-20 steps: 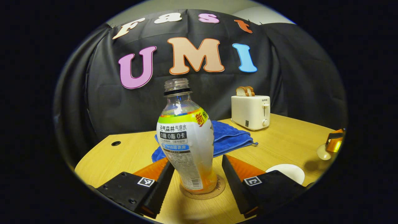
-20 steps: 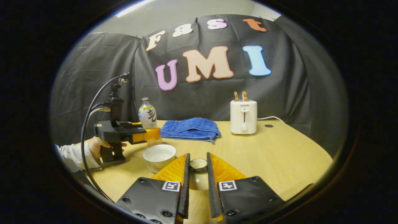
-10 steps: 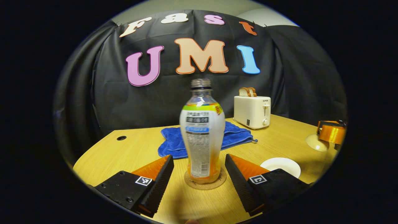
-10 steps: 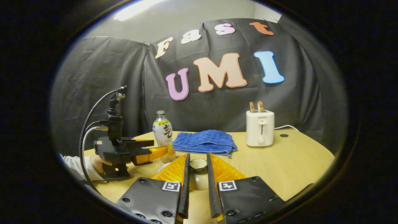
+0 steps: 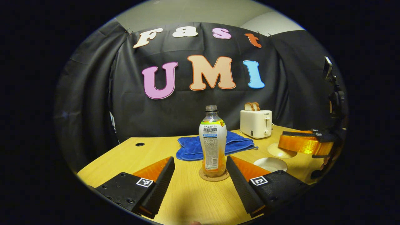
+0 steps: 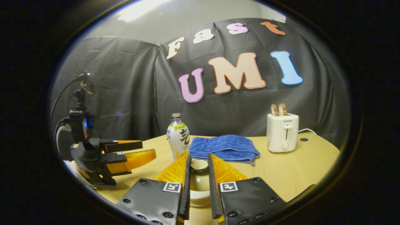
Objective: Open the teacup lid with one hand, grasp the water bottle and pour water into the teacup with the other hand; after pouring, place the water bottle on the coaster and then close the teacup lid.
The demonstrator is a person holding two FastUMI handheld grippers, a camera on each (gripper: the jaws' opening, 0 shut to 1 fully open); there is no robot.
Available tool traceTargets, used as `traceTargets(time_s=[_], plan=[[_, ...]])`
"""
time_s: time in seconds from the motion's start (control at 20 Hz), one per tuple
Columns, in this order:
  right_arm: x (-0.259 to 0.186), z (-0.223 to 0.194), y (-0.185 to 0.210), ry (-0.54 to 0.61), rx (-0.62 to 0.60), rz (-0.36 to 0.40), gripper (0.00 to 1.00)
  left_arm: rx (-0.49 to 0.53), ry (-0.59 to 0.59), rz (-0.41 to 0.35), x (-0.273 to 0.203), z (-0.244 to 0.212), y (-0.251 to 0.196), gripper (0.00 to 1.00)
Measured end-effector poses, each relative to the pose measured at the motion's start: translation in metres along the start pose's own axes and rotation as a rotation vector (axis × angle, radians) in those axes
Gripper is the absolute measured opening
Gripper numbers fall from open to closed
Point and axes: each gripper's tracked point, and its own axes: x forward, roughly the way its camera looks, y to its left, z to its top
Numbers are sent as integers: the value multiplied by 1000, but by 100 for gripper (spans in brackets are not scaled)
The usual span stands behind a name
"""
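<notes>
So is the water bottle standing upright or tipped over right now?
Upright. The water bottle stands on the coaster, neck up, with no cap on it. The left gripper is open and back from it.

Left gripper [image 5: 200, 175]: jaws spread wide and level above the table, fingers apart with nothing pressed between them; seen in the right gripper view at far left [image 6: 147, 150], raised, pointing right, its two fingers parted one above the other. Right gripper [image 6: 198, 184]: jaws drawn close, both fingers pressing the knob of the lid [image 6: 199, 165] held between them; seen in the left gripper view at the far right [image 5: 282, 142], pointing left, held level above the table.
</notes>
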Motion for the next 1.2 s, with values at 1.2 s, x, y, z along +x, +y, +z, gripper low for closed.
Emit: traceTargets(time_s=[1.2], plan=[[-1,-27,6,37,-46,-61,58,-96,-33,16,-39,-8,-3,96]])
